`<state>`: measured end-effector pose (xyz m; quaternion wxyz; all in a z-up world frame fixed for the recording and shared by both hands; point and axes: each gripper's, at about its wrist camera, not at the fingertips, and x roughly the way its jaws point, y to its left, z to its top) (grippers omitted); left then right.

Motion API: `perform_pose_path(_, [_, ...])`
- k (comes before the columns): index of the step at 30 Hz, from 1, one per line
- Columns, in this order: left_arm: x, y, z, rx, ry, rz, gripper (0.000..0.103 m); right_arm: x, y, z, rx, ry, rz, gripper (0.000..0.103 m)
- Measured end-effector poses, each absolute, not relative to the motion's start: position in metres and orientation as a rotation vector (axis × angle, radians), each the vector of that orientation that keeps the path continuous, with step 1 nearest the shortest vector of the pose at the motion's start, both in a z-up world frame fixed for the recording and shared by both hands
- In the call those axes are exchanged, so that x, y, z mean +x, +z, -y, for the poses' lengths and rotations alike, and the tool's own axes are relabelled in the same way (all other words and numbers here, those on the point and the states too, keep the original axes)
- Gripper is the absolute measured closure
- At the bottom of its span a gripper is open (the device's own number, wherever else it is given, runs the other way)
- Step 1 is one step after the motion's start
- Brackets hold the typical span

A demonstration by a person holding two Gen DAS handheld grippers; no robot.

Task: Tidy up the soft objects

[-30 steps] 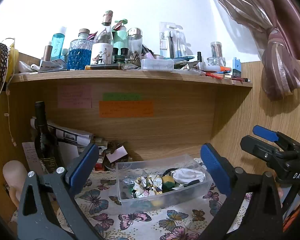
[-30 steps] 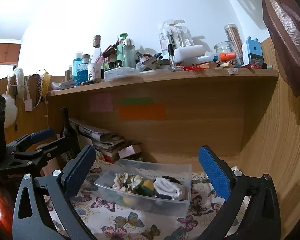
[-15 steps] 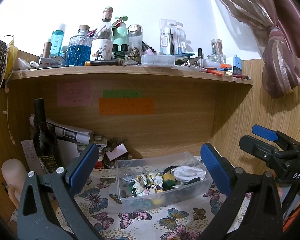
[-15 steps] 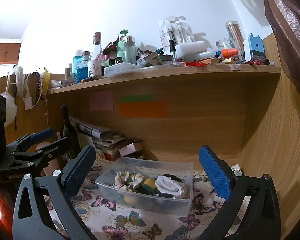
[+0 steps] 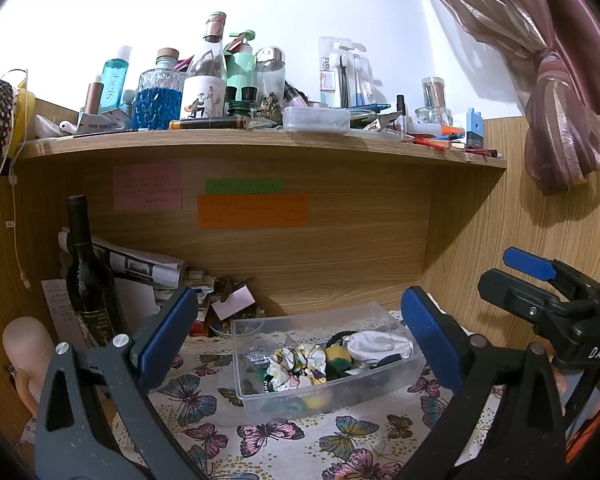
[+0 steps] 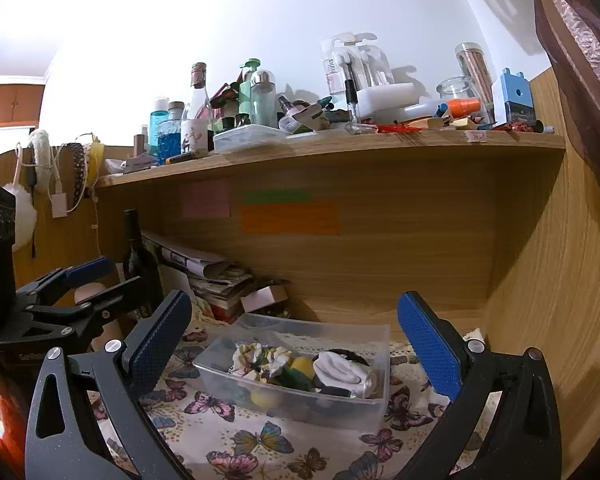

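A clear plastic bin [image 5: 396, 380] stands on the butterfly cloth [image 5: 284, 440] under the shelf. It holds soft things: a floral scrunchie [image 5: 296, 364], a yellow ball [image 5: 336, 356], a white cloth [image 5: 380, 346]. The bin also shows in the right wrist view [image 6: 340, 408], with the scrunchie [image 6: 260, 356] and the white cloth [image 6: 338, 366]. My left gripper [image 5: 300, 336] is open and empty, in front of the bin. My right gripper [image 6: 294, 340] is open and empty, in front of the bin. Each gripper shows at the edge of the other's view.
A dark wine bottle [image 5: 88, 276] and a stack of papers [image 5: 140, 264] stand at the back left. A cluttered wooden shelf [image 5: 260, 140] hangs above. A wooden side wall [image 6: 560, 300] closes the right. A pink curtain [image 5: 560, 120] hangs at the upper right.
Both views have tilted slightly, with the bin sitting a little lower and farther. Both grippers stay open and empty.
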<state>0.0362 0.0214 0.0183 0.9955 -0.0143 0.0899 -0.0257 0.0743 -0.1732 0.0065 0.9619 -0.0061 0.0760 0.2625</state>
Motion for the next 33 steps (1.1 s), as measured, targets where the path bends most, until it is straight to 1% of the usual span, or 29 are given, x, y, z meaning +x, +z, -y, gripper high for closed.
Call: perform_pose_path(33, [0.0405,0.0154,-0.0215,-0.042,-0.069,-0.213,0.000,0.0783,0.0071,0.1739,-0.016,0.542,-0.164,0.000])
